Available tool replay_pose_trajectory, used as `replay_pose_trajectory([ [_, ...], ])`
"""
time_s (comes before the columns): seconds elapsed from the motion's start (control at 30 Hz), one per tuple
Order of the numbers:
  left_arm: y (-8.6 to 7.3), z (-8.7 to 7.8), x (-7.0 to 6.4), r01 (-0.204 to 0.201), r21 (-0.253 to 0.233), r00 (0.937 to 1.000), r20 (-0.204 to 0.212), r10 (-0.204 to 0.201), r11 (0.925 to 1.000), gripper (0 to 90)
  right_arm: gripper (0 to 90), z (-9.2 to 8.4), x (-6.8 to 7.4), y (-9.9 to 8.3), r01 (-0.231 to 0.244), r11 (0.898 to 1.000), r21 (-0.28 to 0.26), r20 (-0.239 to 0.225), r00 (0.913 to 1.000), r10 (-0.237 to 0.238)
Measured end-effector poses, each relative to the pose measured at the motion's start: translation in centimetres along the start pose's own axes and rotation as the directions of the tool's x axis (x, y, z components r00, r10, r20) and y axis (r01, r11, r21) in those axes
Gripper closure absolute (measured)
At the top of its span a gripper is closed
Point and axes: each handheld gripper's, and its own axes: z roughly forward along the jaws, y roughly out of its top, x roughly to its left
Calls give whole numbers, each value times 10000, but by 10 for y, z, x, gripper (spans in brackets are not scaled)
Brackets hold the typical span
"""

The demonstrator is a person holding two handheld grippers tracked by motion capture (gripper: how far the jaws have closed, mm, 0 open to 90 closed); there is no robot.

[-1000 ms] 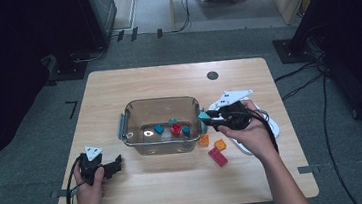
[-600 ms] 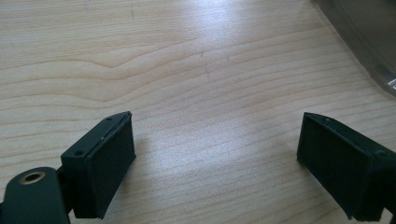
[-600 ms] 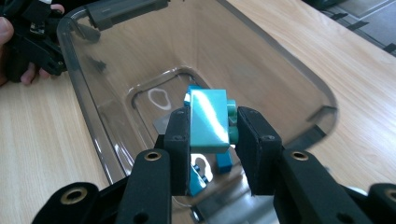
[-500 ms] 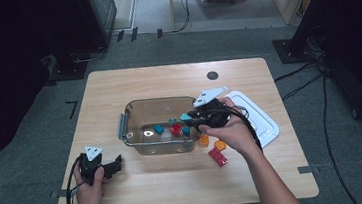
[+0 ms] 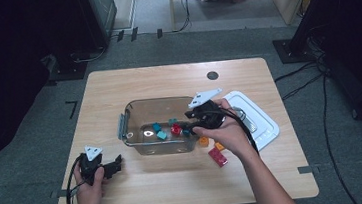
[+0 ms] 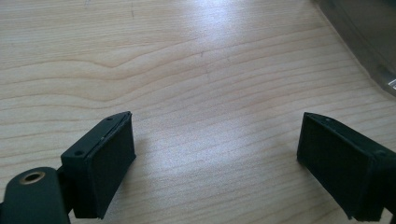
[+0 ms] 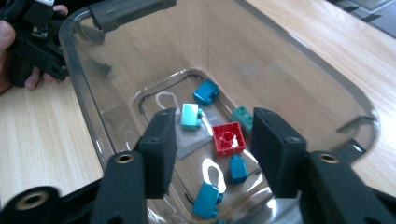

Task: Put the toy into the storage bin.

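Hovering over the clear bin (image 5: 135, 117), your right gripper (image 7: 212, 144) has just been opening, nothing between its jaws; the red brick (image 7: 229, 138) lies below. Your left gripper (image 6: 215, 154) rests wide open, empty, on the table (image 5: 166, 78).

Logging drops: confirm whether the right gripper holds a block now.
No: the right gripper hangs open over the clear bin, jaws having just opened, nothing between them.

Both claws (image 5: 109, 166) (image 7: 212, 140) open, empty.
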Motion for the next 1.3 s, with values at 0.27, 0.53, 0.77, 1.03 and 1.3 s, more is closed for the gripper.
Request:
replay_pose_trajectory([
  [0.27, 0, 0, 0, -1, 7, 10000, 5, 1, 10000, 110, 384, -23, -3, -17, -704, 9962, -517, 397, 9966, 725],
  [0.53, 0, 0, 0, 2, -2, 10000, -4, -2, 10000, 110, 261, -48, -5, -40, -1202, 9880, -965, 803, 9885, 1281],
  [0.77, 0, 0, 0, 5, 3, 10000, -7, -5, 10000, 110, 230, -61, -10, -63, -1601, 9797, -1207, 955, 9805, 1720],
  [1.03, 0, 0, 0, 6, 13, 10000, -10, -6, 10000, 110, 218, -60, -10, -87, -1802, 9811, -700, 1165, 9753, 1874],
  [1.3, 0, 0, -1, 48, 0, 10000, -46, -48, 10000, 111, 228, -58, -7, -106, -2009, 9777, -610, 1233, 9705, 2071],
])
